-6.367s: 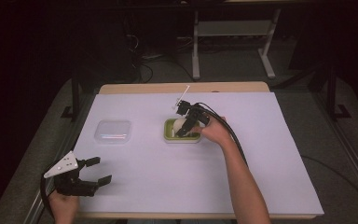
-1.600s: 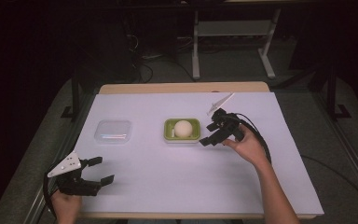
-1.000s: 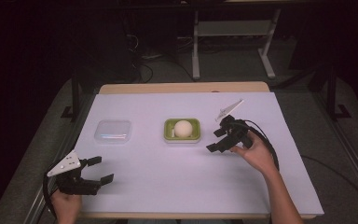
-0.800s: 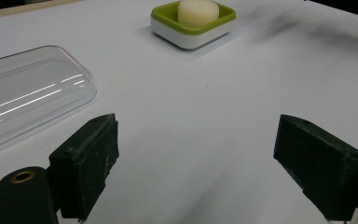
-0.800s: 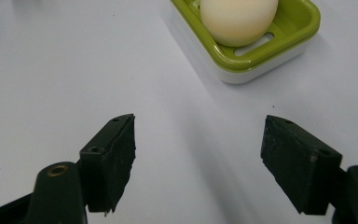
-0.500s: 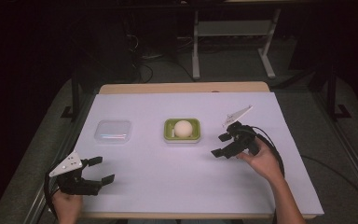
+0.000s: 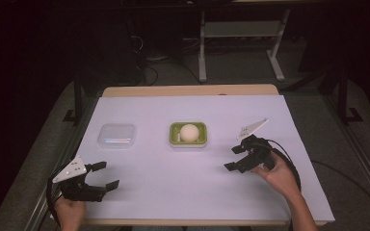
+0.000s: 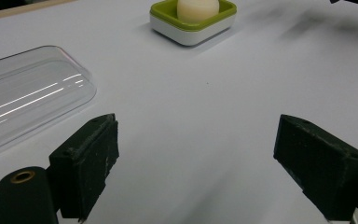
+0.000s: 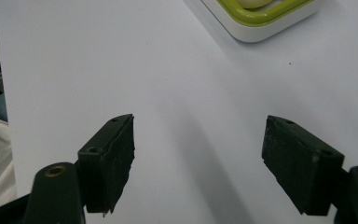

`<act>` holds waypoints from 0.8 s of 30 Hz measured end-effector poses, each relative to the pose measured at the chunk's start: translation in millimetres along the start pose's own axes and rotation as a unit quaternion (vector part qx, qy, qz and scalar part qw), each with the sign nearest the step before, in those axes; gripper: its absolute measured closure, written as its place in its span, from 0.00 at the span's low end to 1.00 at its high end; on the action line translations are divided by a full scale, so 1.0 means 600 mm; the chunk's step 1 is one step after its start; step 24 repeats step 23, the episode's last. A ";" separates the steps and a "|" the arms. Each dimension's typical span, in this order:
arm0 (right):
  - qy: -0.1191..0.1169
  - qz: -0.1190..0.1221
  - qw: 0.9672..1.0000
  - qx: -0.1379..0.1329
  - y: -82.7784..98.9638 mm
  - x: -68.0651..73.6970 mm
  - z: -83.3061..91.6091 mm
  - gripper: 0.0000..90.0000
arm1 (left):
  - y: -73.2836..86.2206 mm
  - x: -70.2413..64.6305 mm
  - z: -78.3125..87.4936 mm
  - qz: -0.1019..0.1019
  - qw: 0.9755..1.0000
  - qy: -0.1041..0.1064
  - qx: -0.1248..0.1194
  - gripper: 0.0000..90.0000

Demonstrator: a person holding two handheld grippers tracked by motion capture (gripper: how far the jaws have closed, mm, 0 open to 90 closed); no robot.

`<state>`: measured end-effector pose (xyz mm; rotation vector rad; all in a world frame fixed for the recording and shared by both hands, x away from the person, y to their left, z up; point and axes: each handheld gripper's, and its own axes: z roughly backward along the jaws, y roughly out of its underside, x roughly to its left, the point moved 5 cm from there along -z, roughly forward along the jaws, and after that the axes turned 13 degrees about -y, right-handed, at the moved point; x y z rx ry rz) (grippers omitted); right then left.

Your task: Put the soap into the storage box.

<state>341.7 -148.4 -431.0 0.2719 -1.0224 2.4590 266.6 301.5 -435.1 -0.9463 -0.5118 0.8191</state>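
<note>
Our right hand-held gripper (image 7: 234, 158) has drawn back from the green dish (image 7: 188, 134). Several seconds ago it reached into that dish; now it sits off to the dish's right and nearer our side of the table (image 7: 183, 192), released, jaws spread wide with nothing between them. The pale ball (image 7: 189, 132) lies in the dish, which was not visible under the gripper before. Our left hand-held gripper (image 7: 103, 175) has stayed where it was at the near left corner, also released and empty.

The dish with the ball lies near the middle of the table, well apart from both grippers. In the right gripper view its corner (image 9: 261, 18) shows ahead and to the upper right of the jaws; in the left gripper view the dish (image 8: 193, 21) lies far ahead, the ball (image 8: 198, 7) sitting in it. The clear lid (image 7: 118, 135) lies left of the dish, apart from it, and ahead of our left gripper.

Bare white surface spreads between the grippers and the dish. Our left gripper sits close to the near and left edges; the right one has room on every side.
</note>
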 end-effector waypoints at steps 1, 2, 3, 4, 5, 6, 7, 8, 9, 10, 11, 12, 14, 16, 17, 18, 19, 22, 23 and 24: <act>0.002 -0.001 1.000 -0.001 0.003 0.002 0.001 0.27 | 0.000 0.000 0.000 -0.001 1.000 0.000 0.000 0.15; 0.002 0.001 1.000 -0.002 0.006 0.004 0.002 0.27 | 0.000 -0.001 -0.001 -0.001 1.000 0.000 0.000 0.15; 0.003 0.001 1.000 -0.003 0.010 0.006 0.002 0.27 | 0.000 -0.001 -0.001 -0.002 1.000 0.000 0.000 0.15; 0.003 0.000 1.000 -0.003 0.014 0.008 0.003 0.27 | 0.000 -0.001 -0.001 -0.004 1.000 0.001 0.001 0.15; 0.005 0.001 1.000 -0.002 0.017 0.011 0.004 0.27 | 0.000 -0.001 -0.001 -0.004 1.000 0.001 0.001 0.15; 0.006 0.003 1.000 -0.003 0.021 0.013 0.005 0.27 | 0.000 -0.001 -0.001 -0.004 1.000 0.001 0.001 0.15; 0.006 0.000 1.000 -0.005 0.024 0.016 0.006 0.27 | 0.000 -0.001 -0.001 -0.004 1.000 0.001 0.001 0.15; 0.005 0.003 1.000 -0.005 0.028 0.017 0.006 0.27 | 0.000 -0.001 -0.001 -0.005 1.000 0.001 0.001 0.15; 0.007 0.002 1.000 -0.005 0.031 0.019 0.007 0.26 | 0.000 -0.001 -0.001 -0.006 1.000 0.001 0.002 0.15; 0.009 0.000 1.000 -0.005 0.036 0.021 0.008 0.26 | 0.000 -0.003 -0.001 -0.005 1.000 0.000 -0.002 0.15; 0.008 0.000 1.000 -0.006 0.040 0.022 0.008 0.26 | -0.001 -0.003 0.000 -0.008 1.000 0.000 -0.005 0.15; 0.008 0.000 1.000 -0.006 0.045 0.024 0.008 0.25 | -0.002 -0.004 0.002 -0.010 1.000 -0.001 -0.006 0.15; 0.010 -0.004 1.000 -0.014 0.056 0.029 0.008 0.23 | -0.003 -0.005 0.002 -0.011 1.000 -0.002 -0.009 0.15; 0.009 -0.010 1.000 -0.016 0.068 0.033 0.007 0.23 | -0.002 -0.006 0.002 -0.014 1.000 -0.001 -0.007 0.15; 0.009 -0.013 1.000 -0.018 0.074 0.036 0.007 0.23 | -0.002 -0.006 0.002 -0.016 1.000 -0.002 -0.008 0.15; 0.009 -0.015 1.000 -0.022 0.081 0.038 0.007 0.23 | -0.003 -0.007 0.003 -0.019 1.000 -0.004 -0.010 0.15; 0.009 -0.022 0.999 -0.025 0.089 0.042 0.007 0.22 | -0.003 -0.008 0.004 -0.018 1.000 -0.003 -0.012 0.15; 0.020 -0.025 0.999 -0.034 0.113 0.059 0.006 0.19 | -0.003 -0.008 0.007 -0.017 1.000 -0.004 -0.015 0.15; 0.024 -0.025 0.999 -0.033 0.119 0.066 0.006 0.17 | -0.003 -0.008 0.007 -0.016 1.000 -0.003 -0.014 0.15; 0.024 -0.025 0.999 -0.033 0.119 0.066 0.006 0.17 | -0.003 -0.008 0.007 -0.016 1.000 -0.003 -0.014 0.15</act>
